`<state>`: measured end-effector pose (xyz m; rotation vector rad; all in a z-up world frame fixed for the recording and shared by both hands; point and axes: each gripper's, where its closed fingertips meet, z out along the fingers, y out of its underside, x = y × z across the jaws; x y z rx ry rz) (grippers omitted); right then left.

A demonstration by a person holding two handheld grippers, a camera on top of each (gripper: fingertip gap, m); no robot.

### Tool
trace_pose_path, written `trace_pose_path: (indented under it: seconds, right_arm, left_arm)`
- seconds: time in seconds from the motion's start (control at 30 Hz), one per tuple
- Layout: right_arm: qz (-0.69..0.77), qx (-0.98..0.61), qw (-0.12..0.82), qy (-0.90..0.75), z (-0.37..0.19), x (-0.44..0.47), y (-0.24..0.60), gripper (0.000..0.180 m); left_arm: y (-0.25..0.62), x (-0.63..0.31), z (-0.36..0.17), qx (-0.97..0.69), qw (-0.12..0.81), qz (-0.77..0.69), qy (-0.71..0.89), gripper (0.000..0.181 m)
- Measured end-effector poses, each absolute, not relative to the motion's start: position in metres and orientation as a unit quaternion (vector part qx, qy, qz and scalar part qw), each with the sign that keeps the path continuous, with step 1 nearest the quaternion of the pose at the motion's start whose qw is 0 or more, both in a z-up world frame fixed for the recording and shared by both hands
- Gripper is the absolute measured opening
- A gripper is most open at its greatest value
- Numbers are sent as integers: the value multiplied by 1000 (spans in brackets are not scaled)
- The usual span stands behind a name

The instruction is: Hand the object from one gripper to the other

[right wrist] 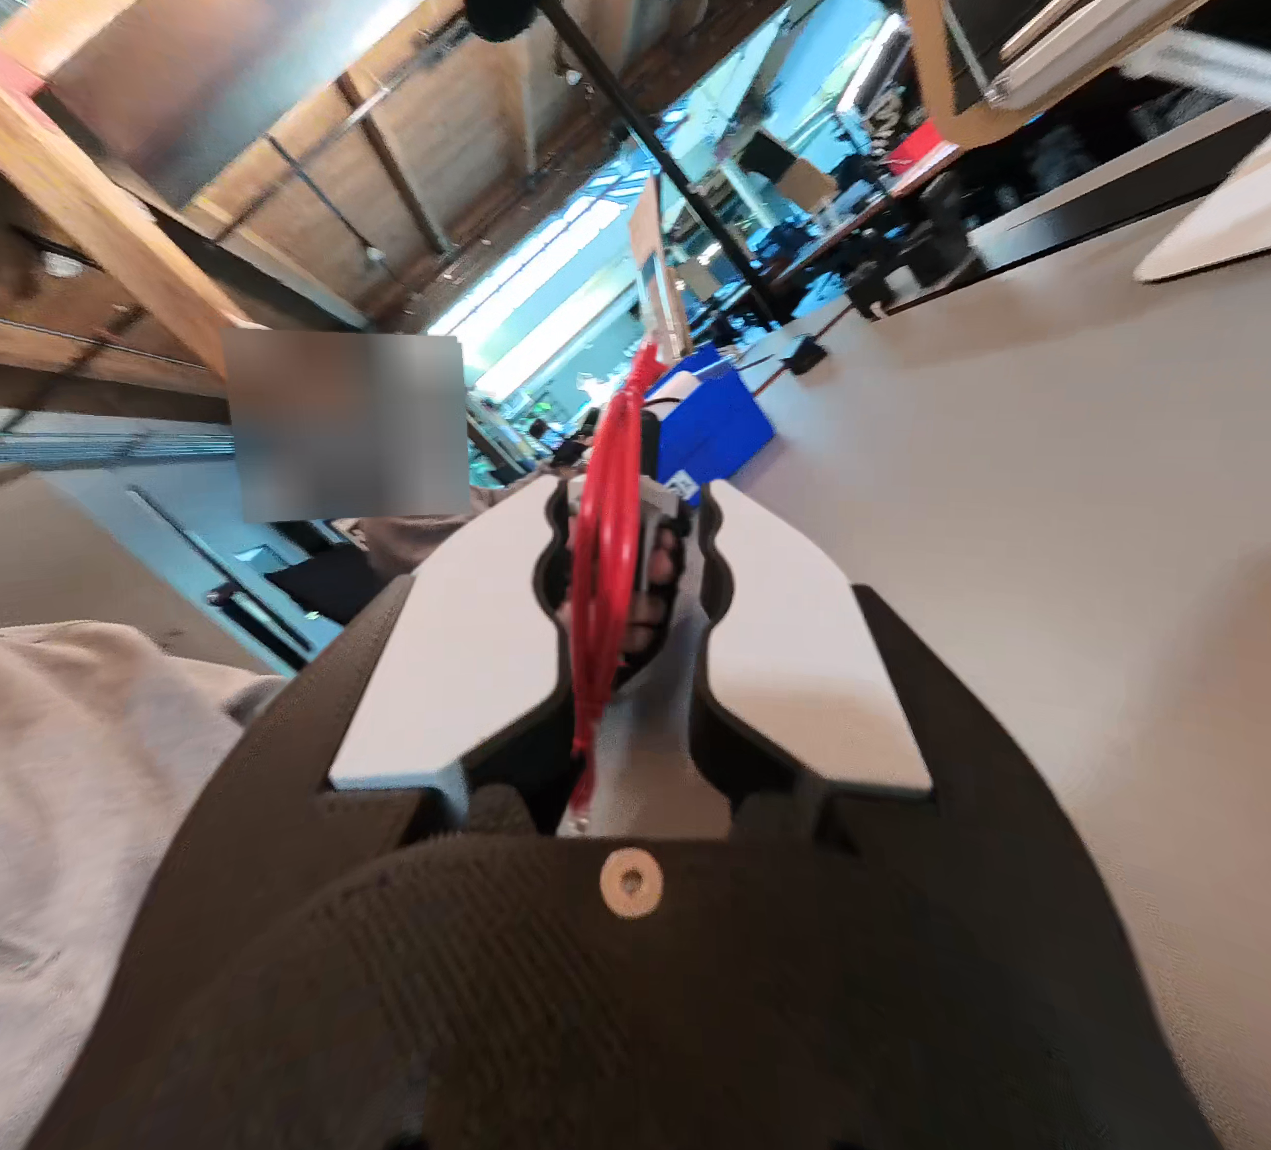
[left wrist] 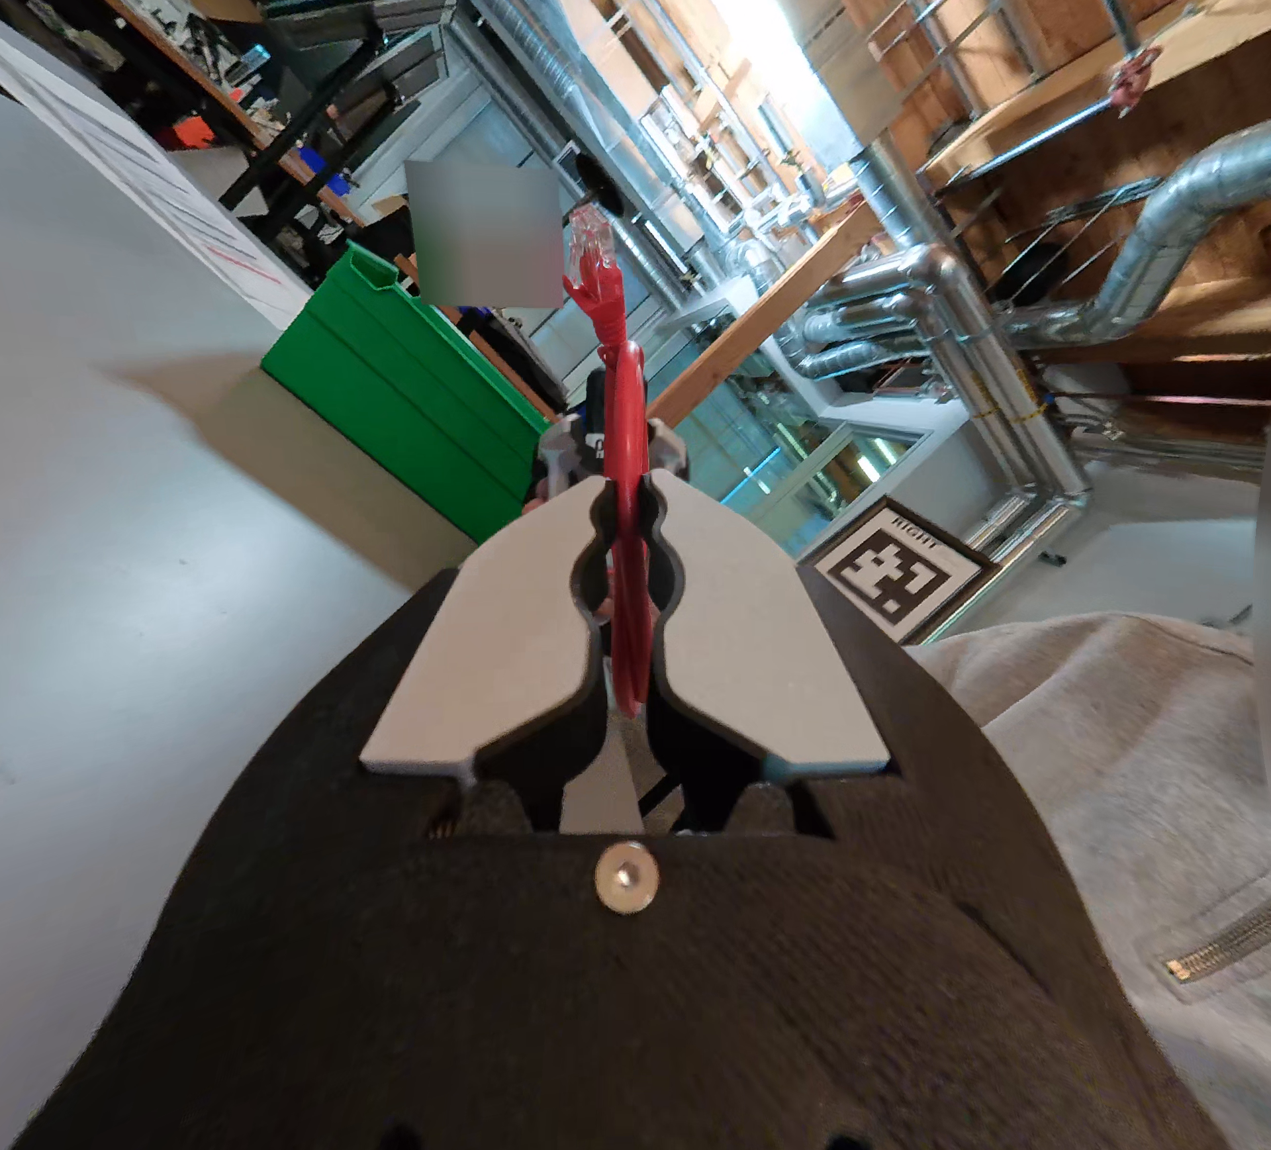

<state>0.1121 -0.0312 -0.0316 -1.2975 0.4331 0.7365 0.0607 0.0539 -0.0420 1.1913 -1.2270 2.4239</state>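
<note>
White table (left wrist: 124, 463), piped timber ceiling (left wrist: 997, 16)

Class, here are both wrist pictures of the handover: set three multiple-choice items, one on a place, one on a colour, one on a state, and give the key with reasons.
1. Where is the cable in the left wrist view?
A. between the left gripper's fingers
B. on the table
C. inside the green bin

2. What colour is the cable?
A. blue
B. red
C. black

3. How do the right gripper's fingers stand?
A. pressed flat together
B. hidden from view
C. apart, with the cable in the gap

Key: 1 A, the fingers close on the cable from both sides. 2 B, it is red in both views. 3 C, a clear gap shows on the cable's right side.
</note>
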Motion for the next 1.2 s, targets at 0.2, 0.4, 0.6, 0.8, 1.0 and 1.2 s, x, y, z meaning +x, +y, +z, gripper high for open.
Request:
trace_pose_path:
  seconds: [0.2,0.4,0.6,0.8,1.0,1.2]
  right_arm:
    - [342,-662,647,161,-53,86,-17,20]
    - [314,-698,629,137,-55,76,-12,18]
    - [350,-645,658,171,-42,90,-21,17]
    - [360,-586,694,213,-32,112,-33,17]
    - [307,-595,711,216,-29,118,-35,17]
    - [286,-597,719,210,-27,118,-37,17]
  left_arm:
    - [42,60,-49,399,60,787,-466,6]
    - [53,61,-43,395,62,811,-428,8]
    - [60,68,-41,408,62,826,-384,47]
    - [47,68,-49,410,109,817,-391,63]
    - [8,53,-62,384,189,778,-459,58]
    - [0,57,-78,409,164,749,-495,37]
